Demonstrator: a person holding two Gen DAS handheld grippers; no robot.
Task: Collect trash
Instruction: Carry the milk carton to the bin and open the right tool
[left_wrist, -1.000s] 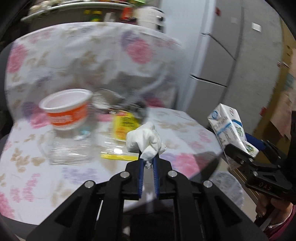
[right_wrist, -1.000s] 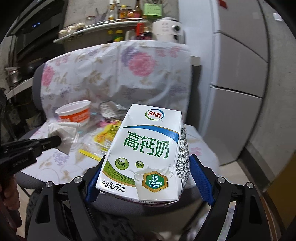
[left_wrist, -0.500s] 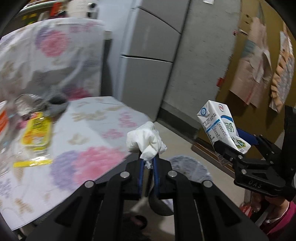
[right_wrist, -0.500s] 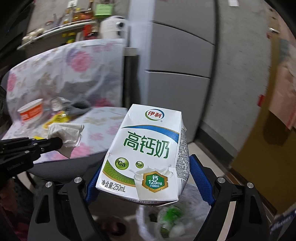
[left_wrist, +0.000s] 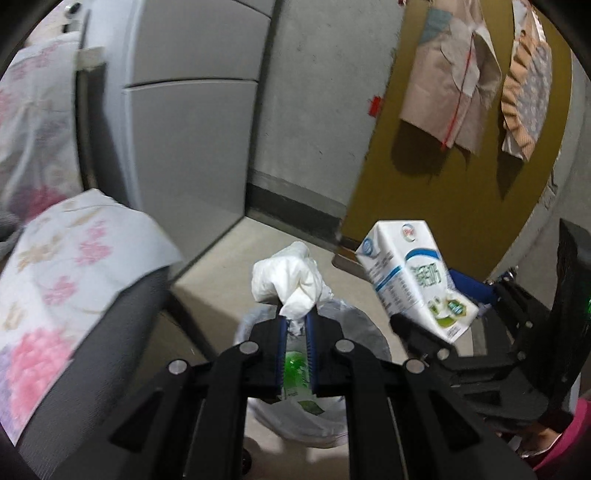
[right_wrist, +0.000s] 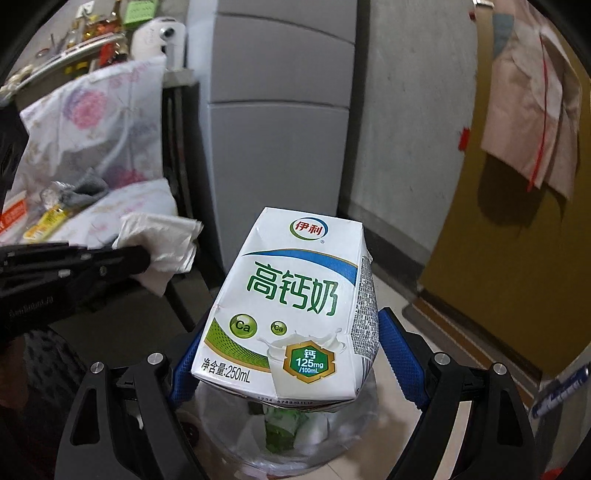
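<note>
Below, the lined bin (right_wrist: 295, 435) is mostly hidden behind the milk carton (right_wrist: 291, 306), gripped across wide jaws by the right gripper (right_wrist: 291, 365). Left gripper (left_wrist: 295, 325), nearly closed, pinches a crumpled tissue (left_wrist: 288, 277) above the bin's rim, with bare floor around.

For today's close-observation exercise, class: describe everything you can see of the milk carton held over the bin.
The milk carton is a white paperboard box with green Chinese lettering, a blue swoosh, a red-and-green logo, two green "Ca" dots, a gold calcium badge and "250mL" printed below. It looks intact, with creased corners. It tilts back, gripped at its two sides between the blue pads of the right tool, directly above the plastic-lined trash bin. Nothing else touches it.
</note>
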